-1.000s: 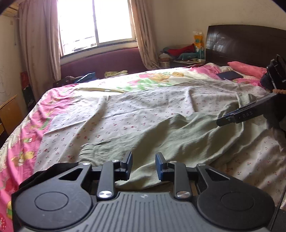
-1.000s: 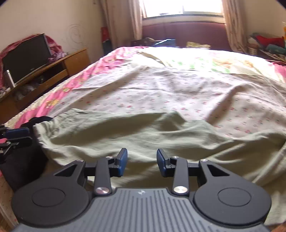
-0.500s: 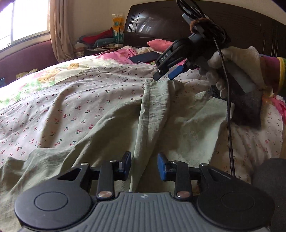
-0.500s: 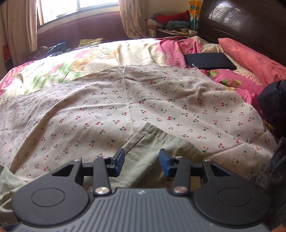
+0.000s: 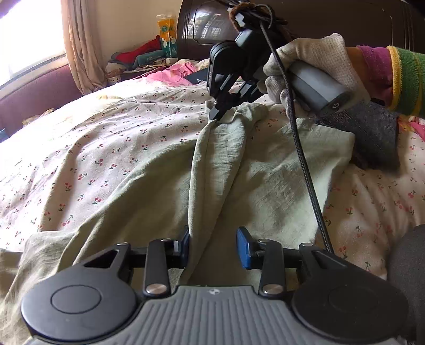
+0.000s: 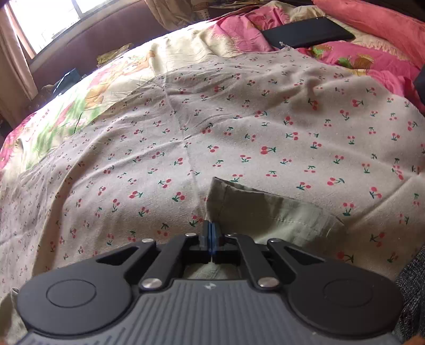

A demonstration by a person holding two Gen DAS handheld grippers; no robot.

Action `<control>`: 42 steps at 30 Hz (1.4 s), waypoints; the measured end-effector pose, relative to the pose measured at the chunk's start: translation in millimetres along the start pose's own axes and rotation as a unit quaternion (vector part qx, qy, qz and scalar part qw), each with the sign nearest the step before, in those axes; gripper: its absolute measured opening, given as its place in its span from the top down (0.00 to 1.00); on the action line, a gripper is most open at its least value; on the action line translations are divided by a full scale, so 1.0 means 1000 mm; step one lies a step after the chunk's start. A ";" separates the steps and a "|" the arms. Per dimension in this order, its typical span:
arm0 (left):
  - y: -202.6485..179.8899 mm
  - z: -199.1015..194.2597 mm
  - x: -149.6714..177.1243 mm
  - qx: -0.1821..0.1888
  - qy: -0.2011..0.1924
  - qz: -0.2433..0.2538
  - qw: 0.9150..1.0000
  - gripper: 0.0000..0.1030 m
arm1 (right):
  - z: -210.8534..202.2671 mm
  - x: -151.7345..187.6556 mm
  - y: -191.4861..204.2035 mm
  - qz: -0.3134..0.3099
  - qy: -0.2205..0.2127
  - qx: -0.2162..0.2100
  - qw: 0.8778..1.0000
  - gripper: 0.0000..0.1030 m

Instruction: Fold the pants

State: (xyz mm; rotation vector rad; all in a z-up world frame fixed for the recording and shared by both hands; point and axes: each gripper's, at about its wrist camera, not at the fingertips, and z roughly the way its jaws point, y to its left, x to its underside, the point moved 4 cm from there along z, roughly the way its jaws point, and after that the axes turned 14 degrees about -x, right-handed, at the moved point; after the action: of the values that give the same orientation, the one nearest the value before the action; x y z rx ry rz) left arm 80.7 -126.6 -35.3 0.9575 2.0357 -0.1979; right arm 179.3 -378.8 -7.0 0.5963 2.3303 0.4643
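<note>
Pale green pants [image 5: 164, 196] lie spread on a cherry-print sheet [image 5: 87, 148]. My right gripper [image 5: 216, 115] is shut on the hem edge of the pants and lifts it into a raised ridge of cloth. In the right wrist view the gripper [image 6: 210, 233] has its pads pressed together on the pants' hemmed corner [image 6: 265, 209]. My left gripper [image 5: 213, 248] is open, low over the pants, with the raised fold running between its fingers and against the left pad [image 5: 184, 248].
The cherry-print sheet [image 6: 212, 127] covers a pink floral bedspread [image 6: 377, 61]. A dark flat case [image 6: 305, 31] lies near the pillows. A dark headboard [image 5: 332, 21] stands behind, with a cluttered nightstand [image 5: 140, 59] and a curtain [image 5: 79, 45] to the left. A dark grey cloth [image 5: 372, 135] lies at the right.
My right gripper has shut on the pants' hem and lifted it into a ridge. My left gripper has moved closer along the fold and stays open.
</note>
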 end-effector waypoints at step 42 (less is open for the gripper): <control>-0.033 -0.030 0.016 -0.010 0.027 0.095 0.995 0.65 | -0.157 0.129 -0.134 0.215 -0.129 -0.060 0.966 0.91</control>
State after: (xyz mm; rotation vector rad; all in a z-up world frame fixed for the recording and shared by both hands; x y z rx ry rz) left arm 33.8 -126.5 -35.5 1.1466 1.9779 -0.0494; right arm -52.8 -447.8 -27.5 1.0449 1.9079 0.6755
